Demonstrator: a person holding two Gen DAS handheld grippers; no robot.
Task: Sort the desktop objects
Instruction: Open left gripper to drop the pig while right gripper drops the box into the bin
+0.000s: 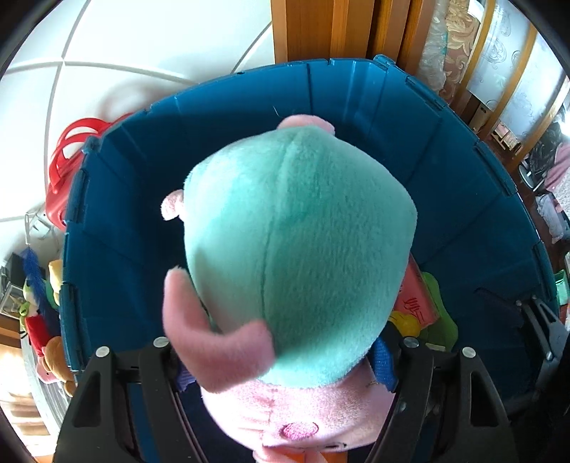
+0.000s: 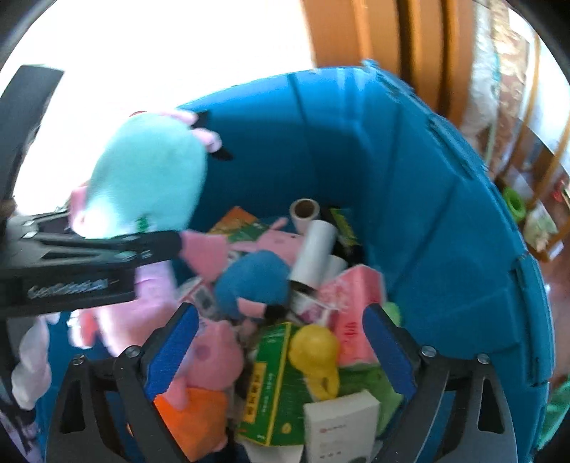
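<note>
My left gripper (image 1: 281, 359) is shut on a pink pig plush in a mint-green dress (image 1: 295, 249) and holds it above the blue plastic bin (image 1: 356, 107). The same plush (image 2: 149, 178) and the left gripper (image 2: 107, 249) show at the left of the right wrist view, over the bin's left side (image 2: 409, 178). My right gripper (image 2: 281, 342) is open and empty just above the pile in the bin: a pig plush in blue (image 2: 253, 281), another pink plush (image 2: 213, 356), a green box (image 2: 274, 384), a yellow toy (image 2: 317, 352), white rolls (image 2: 313, 245).
A red handled basket (image 1: 67, 156) and several stuffed toys (image 1: 39, 320) lie left of the bin on the white floor. A wooden door frame (image 1: 331, 28) stands behind the bin. Furniture and clutter sit at the far right (image 1: 516, 107).
</note>
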